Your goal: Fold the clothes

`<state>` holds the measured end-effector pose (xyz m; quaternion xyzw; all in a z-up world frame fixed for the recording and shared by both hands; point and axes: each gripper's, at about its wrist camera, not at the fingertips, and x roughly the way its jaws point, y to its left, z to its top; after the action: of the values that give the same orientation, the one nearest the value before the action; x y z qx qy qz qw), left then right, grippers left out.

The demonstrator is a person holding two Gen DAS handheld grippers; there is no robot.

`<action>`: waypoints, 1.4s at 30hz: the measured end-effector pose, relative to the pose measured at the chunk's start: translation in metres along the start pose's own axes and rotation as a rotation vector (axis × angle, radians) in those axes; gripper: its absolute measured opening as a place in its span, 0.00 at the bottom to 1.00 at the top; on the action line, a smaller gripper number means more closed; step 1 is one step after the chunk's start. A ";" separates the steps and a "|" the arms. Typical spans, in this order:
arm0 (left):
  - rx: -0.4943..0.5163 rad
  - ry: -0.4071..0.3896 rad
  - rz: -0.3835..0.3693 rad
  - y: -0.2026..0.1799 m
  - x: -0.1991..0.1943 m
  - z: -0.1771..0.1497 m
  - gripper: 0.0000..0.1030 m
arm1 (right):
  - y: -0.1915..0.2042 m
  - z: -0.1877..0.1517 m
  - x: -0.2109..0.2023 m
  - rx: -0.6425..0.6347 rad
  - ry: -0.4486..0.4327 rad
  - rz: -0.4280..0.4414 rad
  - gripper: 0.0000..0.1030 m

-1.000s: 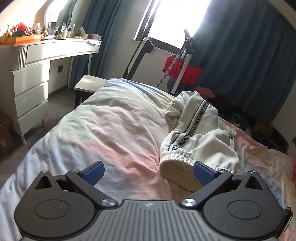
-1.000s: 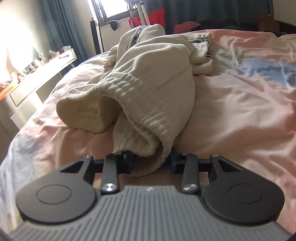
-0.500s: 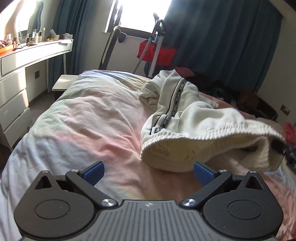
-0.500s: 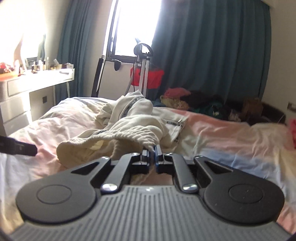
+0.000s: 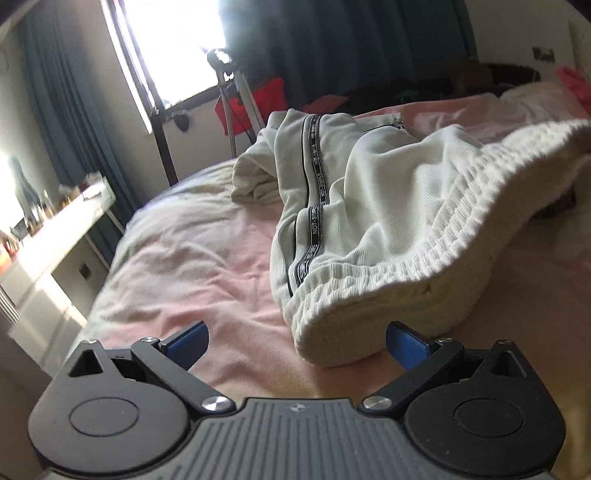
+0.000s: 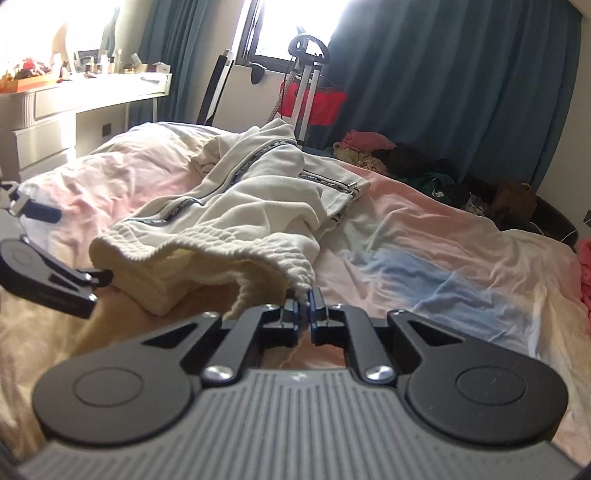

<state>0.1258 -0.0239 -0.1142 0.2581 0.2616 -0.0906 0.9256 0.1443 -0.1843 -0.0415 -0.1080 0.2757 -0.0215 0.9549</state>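
Cream sweatpants (image 5: 369, 206) with a black side stripe lie crumpled on the pink bed (image 5: 192, 266). In the right wrist view the sweatpants (image 6: 258, 199) stretch away from me. My right gripper (image 6: 305, 301) is shut on the ribbed waistband and holds its right end lifted off the bed. My left gripper (image 5: 295, 341) is open, its blue pads either side of the waistband's left end, which sits between the fingers without being pinched. The left gripper also shows at the left edge of the right wrist view (image 6: 48, 273).
A white dresser (image 6: 55, 110) with clutter stands left of the bed. A window (image 6: 288, 26), dark blue curtains (image 6: 461, 92) and a red item on a stand (image 6: 317, 99) lie beyond. Piled clothes (image 6: 406, 162) sit at the bed's far side.
My right gripper has drawn the waistband further out to the right. My left gripper has come in close, so the waistband's left end now lies between its open fingers.
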 end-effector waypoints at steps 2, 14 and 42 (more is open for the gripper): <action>0.061 -0.015 0.064 -0.010 0.014 0.001 0.98 | 0.003 -0.005 0.008 0.006 0.021 0.014 0.10; -0.317 -0.143 0.033 0.055 0.018 0.035 0.17 | 0.022 -0.010 0.018 -0.080 0.010 0.009 0.19; -0.744 0.109 -0.119 0.243 0.047 -0.047 0.57 | 0.033 -0.030 0.089 0.753 0.328 0.722 0.67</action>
<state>0.2183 0.2060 -0.0687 -0.1068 0.3399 -0.0291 0.9339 0.2033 -0.1671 -0.1196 0.3476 0.4138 0.1938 0.8188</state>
